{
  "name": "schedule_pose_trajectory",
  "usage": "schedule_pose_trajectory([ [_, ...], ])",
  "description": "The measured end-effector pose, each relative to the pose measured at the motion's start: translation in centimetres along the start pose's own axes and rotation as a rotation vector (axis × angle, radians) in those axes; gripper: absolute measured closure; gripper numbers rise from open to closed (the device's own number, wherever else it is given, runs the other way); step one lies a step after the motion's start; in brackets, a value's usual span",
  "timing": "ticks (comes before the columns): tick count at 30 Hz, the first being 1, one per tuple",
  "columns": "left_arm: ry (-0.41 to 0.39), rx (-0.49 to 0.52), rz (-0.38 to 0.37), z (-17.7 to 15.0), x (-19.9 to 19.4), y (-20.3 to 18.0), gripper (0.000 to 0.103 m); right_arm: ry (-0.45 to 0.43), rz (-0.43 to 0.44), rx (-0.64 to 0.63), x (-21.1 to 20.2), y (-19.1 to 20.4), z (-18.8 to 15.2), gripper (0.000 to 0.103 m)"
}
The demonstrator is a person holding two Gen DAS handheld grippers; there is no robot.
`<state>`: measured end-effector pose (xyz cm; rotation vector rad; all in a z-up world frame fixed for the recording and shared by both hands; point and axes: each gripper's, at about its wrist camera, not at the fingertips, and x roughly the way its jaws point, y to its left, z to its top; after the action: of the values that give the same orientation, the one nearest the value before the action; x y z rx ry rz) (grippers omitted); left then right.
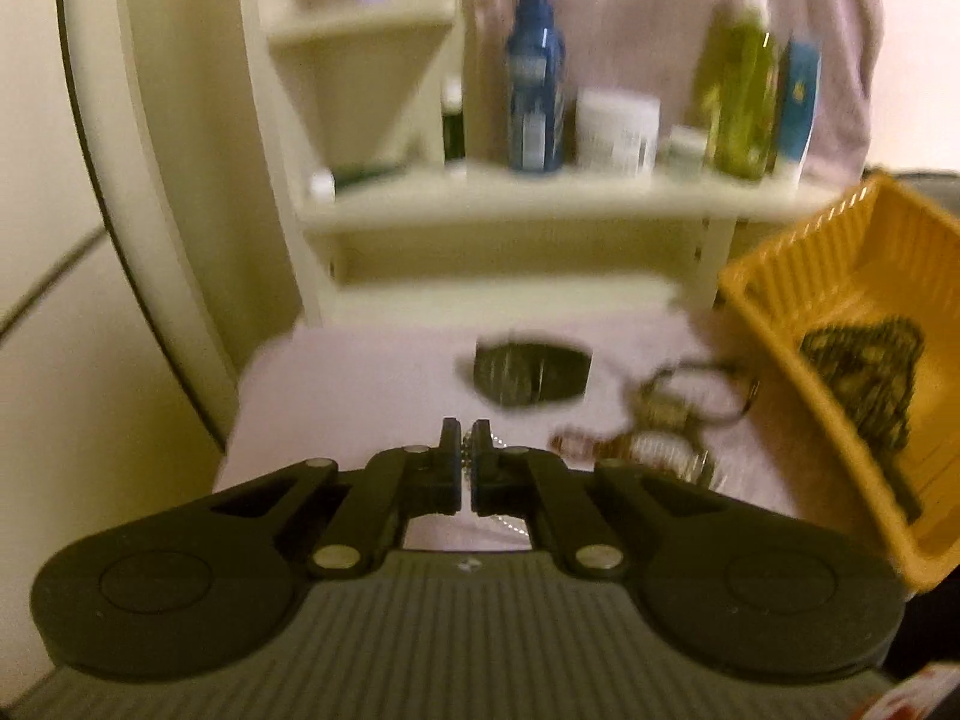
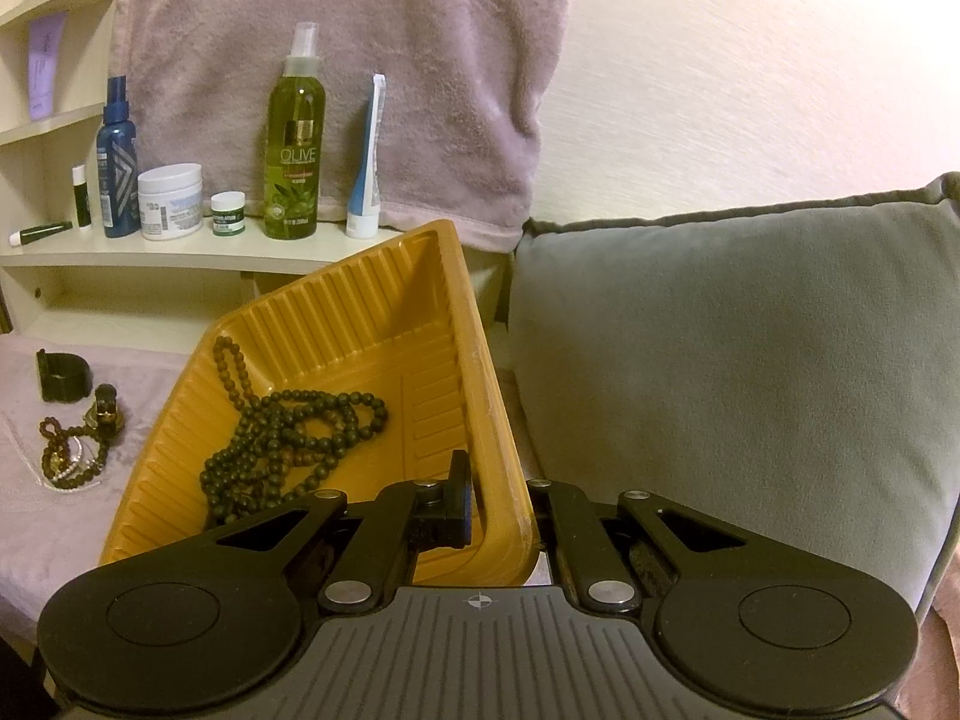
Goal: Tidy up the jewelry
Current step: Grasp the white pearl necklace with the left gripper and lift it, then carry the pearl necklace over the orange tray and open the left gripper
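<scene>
Between the left gripper's (image 1: 466,441) fingers (image 1: 449,450), which stand almost closed with only a sliver of gap, sits a small silvery beaded chain (image 1: 503,450); bits of it show just past the pads and hanging below them, so it looks pinched there, though blur makes this uncertain. To that gripper's right, and a little ahead, lies the ribbed yellow plastic tray (image 1: 774,300), tilted so its open face turns toward the left gripper. That is the relation the coming move seems to turn on: the chain would have to travel rightward and over the tray's near rim.

The right gripper (image 2: 501,495) holds the tray by its near right wall, one finger (image 2: 459,495) inside and the other hidden behind the rim, clamped on the plastic. A long strand of dark green round beads (image 2: 288,450) is heaped in the tray's lower part.

Left of the tray, on the pale lilac towel (image 2: 24,516), remain a tangle of brown-bead and gold bracelets (image 2: 72,456) and a black band (image 2: 60,375), nearer the left gripper than the right.
</scene>
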<state>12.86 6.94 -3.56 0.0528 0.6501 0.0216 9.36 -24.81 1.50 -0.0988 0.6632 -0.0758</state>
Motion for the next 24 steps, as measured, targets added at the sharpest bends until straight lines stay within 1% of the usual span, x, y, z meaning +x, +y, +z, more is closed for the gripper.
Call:
schedule_pose_trajectory([
  [8,-0.164,0.04,-0.05,6.0,-3.9,-0.8,0.101,-0.006,0.0,0.002,-0.1,0.1,0.1,0.097],
  [13,-0.249,0.076,-0.102,9.6,-5.8,-1.9,0.101,-0.01,0.004,0.005,-0.2,0.2,0.1,0.097],
  [18,-0.309,0.109,-0.16,12.4,-7.4,-3.4,0.101,-0.023,0.011,0.007,-0.4,0.2,0.2,0.097],
  [22,-0.334,0.127,-0.232,14.0,-8.6,-5.2,0.101,-0.029,0.011,0.012,-0.6,0.2,0.2,0.097],
  [24,-0.338,0.137,-0.28,14.5,-9.0,-6.5,0.101,-0.03,0.011,0.016,-0.6,0.2,0.1,0.097],
])
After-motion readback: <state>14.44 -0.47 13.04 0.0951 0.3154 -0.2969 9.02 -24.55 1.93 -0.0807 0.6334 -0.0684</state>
